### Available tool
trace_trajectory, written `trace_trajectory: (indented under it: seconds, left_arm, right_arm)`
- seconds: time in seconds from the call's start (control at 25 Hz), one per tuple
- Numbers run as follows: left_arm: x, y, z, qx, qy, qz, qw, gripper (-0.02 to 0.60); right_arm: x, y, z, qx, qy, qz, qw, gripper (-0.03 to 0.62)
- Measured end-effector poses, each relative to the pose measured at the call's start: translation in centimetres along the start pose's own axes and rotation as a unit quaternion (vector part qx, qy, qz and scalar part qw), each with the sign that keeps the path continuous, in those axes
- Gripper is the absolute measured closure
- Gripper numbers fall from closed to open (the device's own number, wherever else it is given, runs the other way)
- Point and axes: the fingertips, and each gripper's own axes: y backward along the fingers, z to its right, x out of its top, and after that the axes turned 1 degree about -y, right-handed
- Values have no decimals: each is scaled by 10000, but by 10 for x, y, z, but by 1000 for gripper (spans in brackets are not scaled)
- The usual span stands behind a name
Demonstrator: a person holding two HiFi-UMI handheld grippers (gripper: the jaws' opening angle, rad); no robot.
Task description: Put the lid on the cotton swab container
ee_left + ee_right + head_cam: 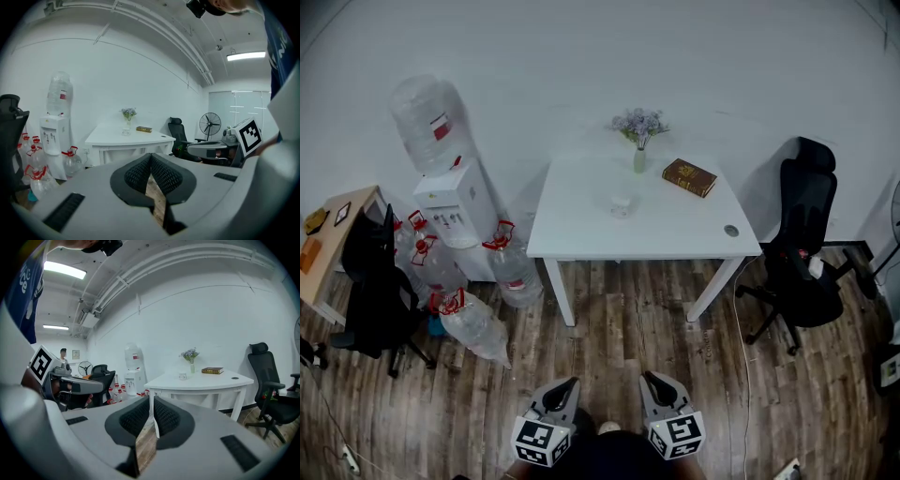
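1. Left gripper (150,157): the ribbed black pads are pressed together at the tips, with nothing between them. Only floor planks show through the notch below.
2. Right gripper (151,400): the pads are closed tip to tip and are likewise empty.
3. In the head view both grippers are held low at the bottom edge, side by side, with tips forward. They are over the floor and well apart from the table.
4. Cotton swab container (622,204): a small, pale, roughly round item on the table top, near the middle and toward the back. It is just in front of the vase and left of the book. It looks translucent, probably clear plastic. It is too small to tell whether a lid sits on it or beside it.
5. Table (581,234): white, with a curved front edge and white legs. There is a round grommet hole (731,230) near its right front corner.
6. Also on the table: a slim vase of purple flowers (639,131) at the back, and a brown book (689,177) lying flat to the right of it.
7. Floor (628,319): dark, weathered wood planks.
8. Room: plain white wall. A black office chair (802,244) stands right of the table. A white water dispenser (455,202), bottle on top, stands left of it, with spare water bottles (473,323) on the floor around it. A wooden desk (333,234) and a second black chair (375,281) are at the far left.
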Motion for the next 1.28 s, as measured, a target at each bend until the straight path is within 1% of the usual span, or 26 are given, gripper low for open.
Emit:
trace_trajectory:
  seconds: [0.16, 0.28, 0.4, 0.56, 0.72, 0.88, 1.08, 1.28]
  left_arm:
    - [-2, -17, -12, -34, 26, -85, 10000, 561]
    - [-2, -34, -25, -107, 20, -146, 9998, 561]
    - [4, -56, -36, -256, -32, -170, 9995, 561]
    - [19, -95, -56, -480, -120, -168, 9986, 561]
    - [40, -133, -82, -774, -241, -173, 9966, 561]
    - [66, -171, -116, -977, -355, -64, 9946, 561]
    - [89, -201, -158, -1151, -388, -15, 9926, 561]
    - [95, -219, -203, -1237, -386, -31, 9916, 562]
  right_arm:
    - [-2, -15, 10, -171, -1, -92, 9998, 537]
    - [3, -30, 13, -249, -4, -51, 9997, 537]
    - [7, -46, 21, -355, -31, -60, 9993, 537]
    - [13, -73, 45, -675, -29, -93, 9977, 537]
    - [30, -108, 64, -934, -61, -53, 9956, 537]
    - [54, -148, 80, -1172, -93, 118, 9930, 537]
    - [71, -191, 82, -1391, -95, 100, 9902, 537]
    - [78, -234, 74, -1482, -44, 37, 9889, 537]
